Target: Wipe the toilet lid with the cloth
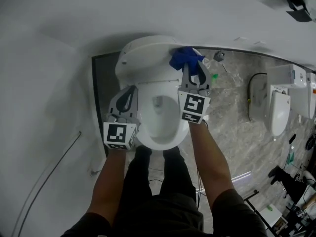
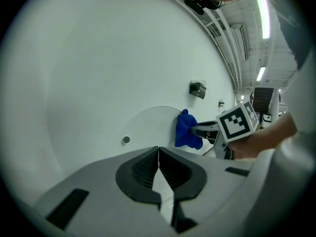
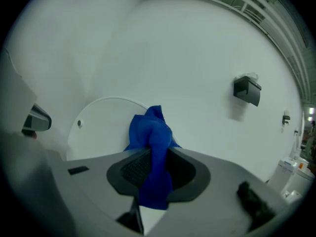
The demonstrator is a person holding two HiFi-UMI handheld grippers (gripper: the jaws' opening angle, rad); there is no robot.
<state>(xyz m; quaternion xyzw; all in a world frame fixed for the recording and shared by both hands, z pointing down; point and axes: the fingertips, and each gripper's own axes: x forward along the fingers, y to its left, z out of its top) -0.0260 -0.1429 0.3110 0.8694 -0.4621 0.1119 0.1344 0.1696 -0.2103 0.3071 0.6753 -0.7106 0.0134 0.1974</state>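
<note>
The left gripper (image 2: pixel 158 154) is pressed shut on nothing, by the left rim of the toilet bowl (image 1: pixel 159 141). The right gripper (image 3: pixel 154 158) pinches the blue cloth (image 3: pixel 152 132). The cloth runs long, up and forward to a bunched end at the right edge of the raised lid (image 3: pixel 98 122).

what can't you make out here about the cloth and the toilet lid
- Whether the cloth touches the lid: right gripper view, the bunched cloth covers the contact spot.
- The lid's lower part: left gripper view, the left gripper blocks it.
- The floor clutter at far right: head view, too small, partly cut off by the edge.
</note>
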